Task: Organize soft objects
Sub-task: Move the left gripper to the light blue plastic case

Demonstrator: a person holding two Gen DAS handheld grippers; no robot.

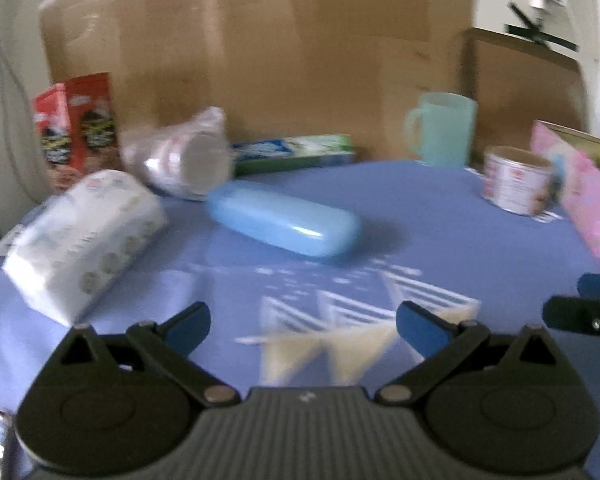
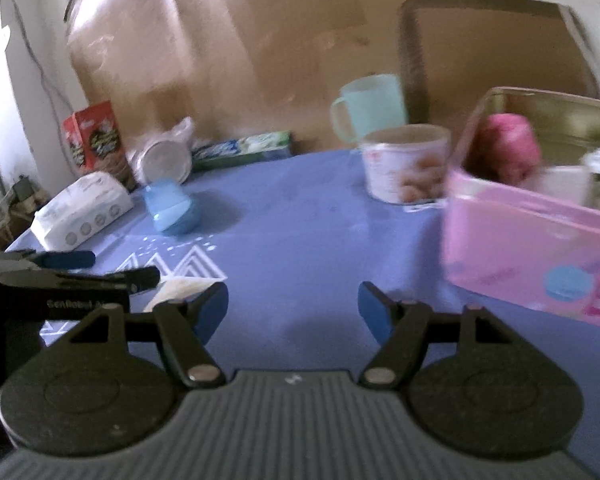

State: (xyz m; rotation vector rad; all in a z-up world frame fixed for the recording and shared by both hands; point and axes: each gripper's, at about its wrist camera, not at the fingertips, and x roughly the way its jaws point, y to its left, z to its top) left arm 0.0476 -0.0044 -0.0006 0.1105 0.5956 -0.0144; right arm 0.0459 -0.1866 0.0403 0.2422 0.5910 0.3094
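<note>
Here, left gripper [image 1: 303, 322]: jaws spread, nothing between, above blue tablecloth [image 1: 439, 224]. Right gripper [image 2: 293, 307]: jaws likewise spread, holding nothing. Ahead left: white tissue pack [image 1: 80, 236] lying near table edge, blue oblong case [image 1: 284, 224] just beside. Right: pink tin box [image 2: 527, 248], open, pink yarn ball [image 2: 505, 148] inside. Beyond: printed can [image 2: 403, 168], mint mug [image 2: 369, 104].

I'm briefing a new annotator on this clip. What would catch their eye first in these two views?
Probably the pink box at the right, open, with a pink ball inside. Next, the blue case lying mid-cloth, with the white tissue pack to its left. Both the left hand-held gripper and the right hand-held gripper hang open and empty above the blue tablecloth.
</note>
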